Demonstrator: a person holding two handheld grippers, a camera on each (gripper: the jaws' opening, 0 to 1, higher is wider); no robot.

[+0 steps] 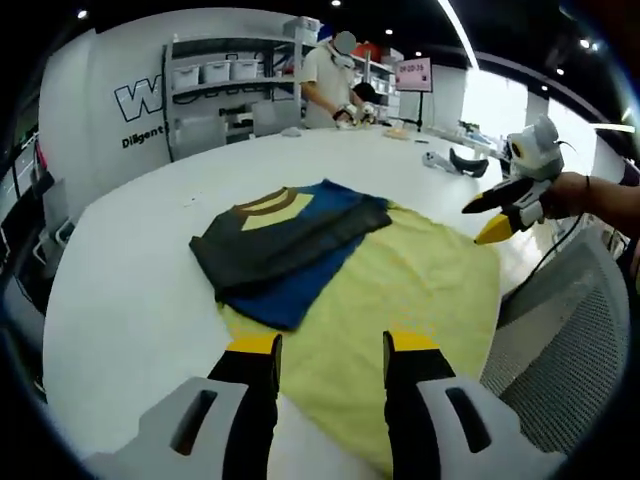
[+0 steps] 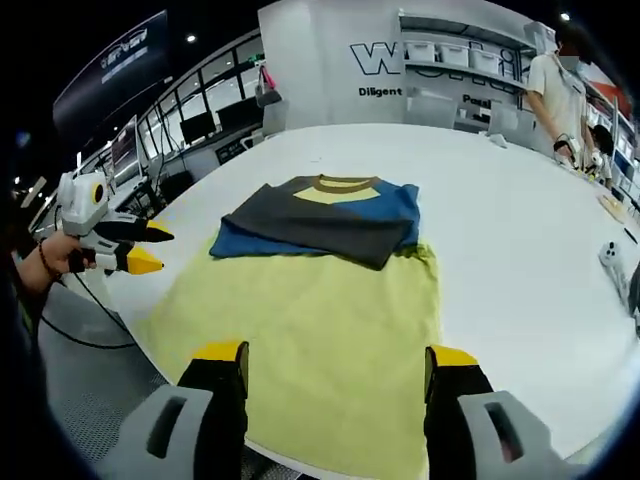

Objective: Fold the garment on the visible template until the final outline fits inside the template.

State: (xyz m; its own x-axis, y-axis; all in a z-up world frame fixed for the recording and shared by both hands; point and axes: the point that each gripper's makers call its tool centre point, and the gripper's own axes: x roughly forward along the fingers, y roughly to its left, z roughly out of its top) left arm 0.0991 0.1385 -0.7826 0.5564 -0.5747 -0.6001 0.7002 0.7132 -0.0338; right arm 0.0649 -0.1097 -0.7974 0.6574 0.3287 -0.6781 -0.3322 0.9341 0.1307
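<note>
Soft yellow template (image 2: 310, 330) under folded, layered garment (image 2: 320, 220).

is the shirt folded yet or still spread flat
Partly folded: the shirt's dark sleeves and blue part lie doubled over near the collar, while the yellow lower part lies spread flat on the table.

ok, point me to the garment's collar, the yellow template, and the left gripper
garment collar (image 2: 345, 184), right gripper view, on the brown neckband.
yellow template (image 2: 320, 330), right gripper view, on its bare middle below the garment.
left gripper (image 1: 328, 345), left gripper view, midway between its yellow-tipped fingertips.
</note>
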